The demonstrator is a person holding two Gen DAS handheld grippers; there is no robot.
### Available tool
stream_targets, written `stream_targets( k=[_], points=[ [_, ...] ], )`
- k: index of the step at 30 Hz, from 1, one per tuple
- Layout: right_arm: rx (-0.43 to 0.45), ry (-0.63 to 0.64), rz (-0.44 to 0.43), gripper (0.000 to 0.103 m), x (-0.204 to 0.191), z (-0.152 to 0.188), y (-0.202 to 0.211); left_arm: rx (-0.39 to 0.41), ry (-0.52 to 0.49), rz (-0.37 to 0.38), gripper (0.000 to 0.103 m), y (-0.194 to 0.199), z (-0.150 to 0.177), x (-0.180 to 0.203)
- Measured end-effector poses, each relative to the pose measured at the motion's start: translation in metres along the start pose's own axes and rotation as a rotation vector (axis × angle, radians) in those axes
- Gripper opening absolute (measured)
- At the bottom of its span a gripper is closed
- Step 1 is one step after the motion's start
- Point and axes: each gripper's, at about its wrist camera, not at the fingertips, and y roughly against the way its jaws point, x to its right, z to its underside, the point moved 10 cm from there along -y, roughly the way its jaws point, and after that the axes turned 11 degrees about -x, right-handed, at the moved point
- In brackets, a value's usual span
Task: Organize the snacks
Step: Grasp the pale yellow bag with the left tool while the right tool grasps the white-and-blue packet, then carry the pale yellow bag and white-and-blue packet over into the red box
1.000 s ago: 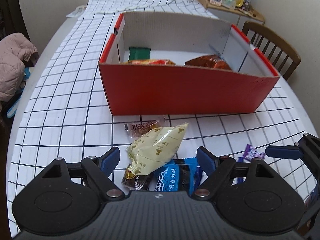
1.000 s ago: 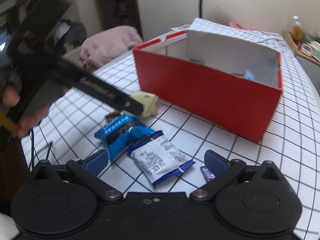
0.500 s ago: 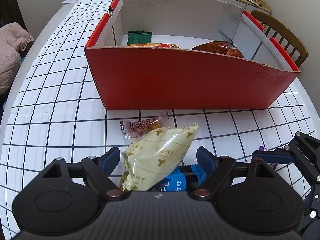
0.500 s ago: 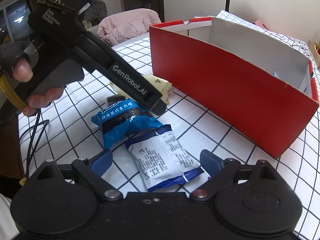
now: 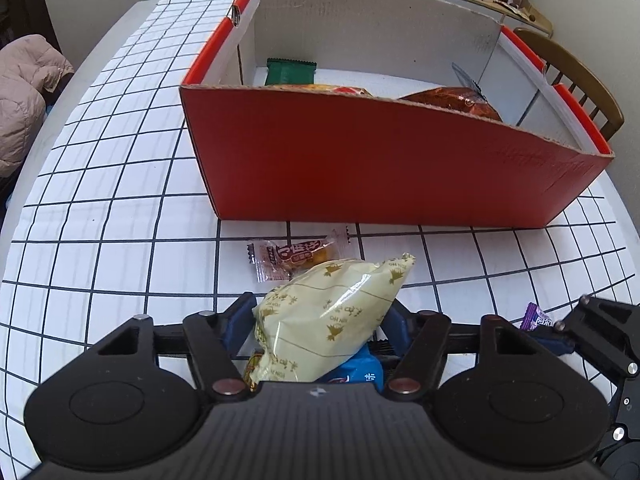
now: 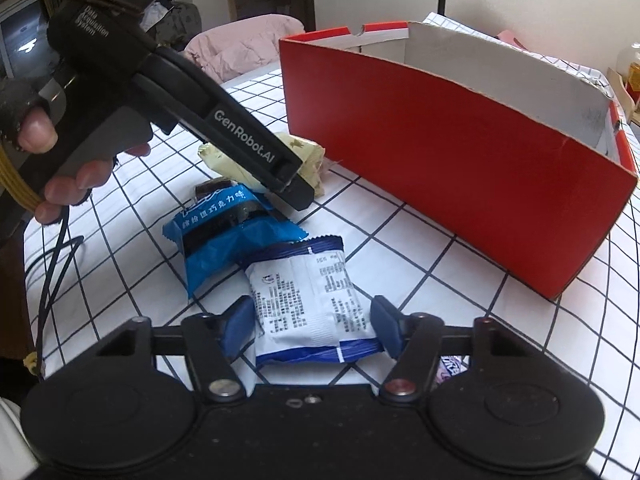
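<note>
Red cardboard box (image 5: 380, 160) with white inner walls stands on the grid-patterned white surface (image 5: 100, 208). Seen from the left wrist, the left tongs (image 5: 320, 322), which have just been closing, clamp a pale yellow-green crinkly snack bag (image 5: 332, 312) in front of the box; a small clear-wrapped brown sweet (image 5: 294, 254) lies between bag and box. Seen from the right wrist, the right tongs (image 6: 312, 326), also just closing, press on a white-and-blue foil snack packet (image 6: 308, 300) in front of the box (image 6: 460, 152), with a bright blue chocolate wrapper (image 6: 224, 232) touching it.
</note>
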Motion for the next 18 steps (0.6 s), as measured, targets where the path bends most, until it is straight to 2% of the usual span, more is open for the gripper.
stream_targets(
  k=[4,18],
  points=[
    [0.016,-0.004,0.022,0.052,-0.003,0.001,0.004,0.008,0.013,-0.005,0.060,0.005,0.001,-0.002],
    [0.104,-0.094,0.065,0.051,0.000,-0.001,0.043,0.061,0.073,0.012,0.059,0.038,0.006,-0.023]
  ],
)
